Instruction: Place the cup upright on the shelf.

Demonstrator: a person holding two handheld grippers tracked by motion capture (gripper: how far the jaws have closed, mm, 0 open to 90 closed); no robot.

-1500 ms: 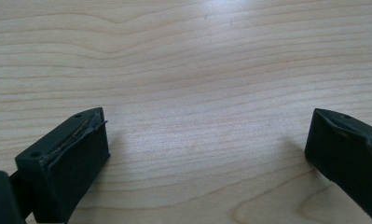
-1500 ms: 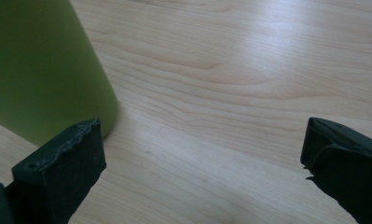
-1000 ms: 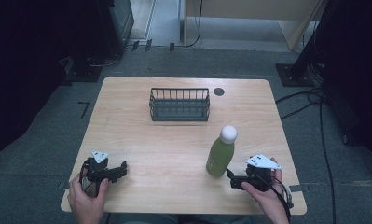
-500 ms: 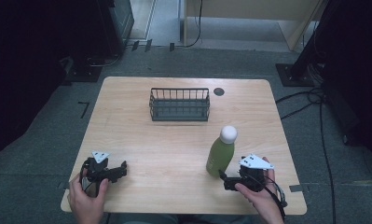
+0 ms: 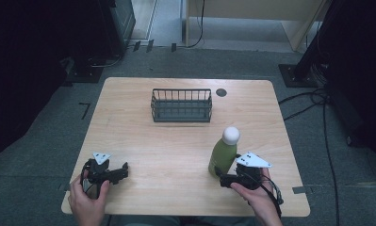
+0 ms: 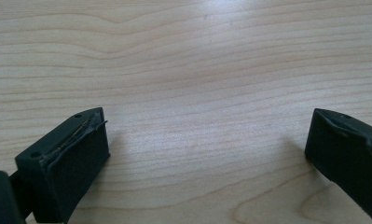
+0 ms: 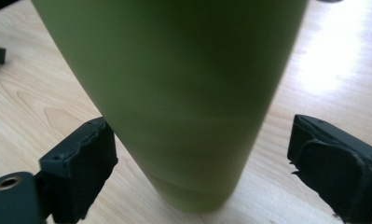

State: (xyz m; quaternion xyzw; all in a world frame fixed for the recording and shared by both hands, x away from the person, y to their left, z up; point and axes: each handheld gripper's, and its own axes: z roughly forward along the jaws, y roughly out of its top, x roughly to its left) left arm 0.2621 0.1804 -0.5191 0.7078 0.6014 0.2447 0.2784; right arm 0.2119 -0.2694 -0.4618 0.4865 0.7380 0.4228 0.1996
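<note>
Item 1, green bottle (image 5: 223, 157), upright near the tabletop's (image 5: 176, 150) front right corner: my right gripper (image 7: 200, 163) brackets its base, jaws wide and gripping nothing, ready to close; my left gripper (image 5: 120, 171) idles wide open, empty, near the front left corner.

No readable text, label or number anywhere (bottle (image 5: 223, 155) plain green)
</note>
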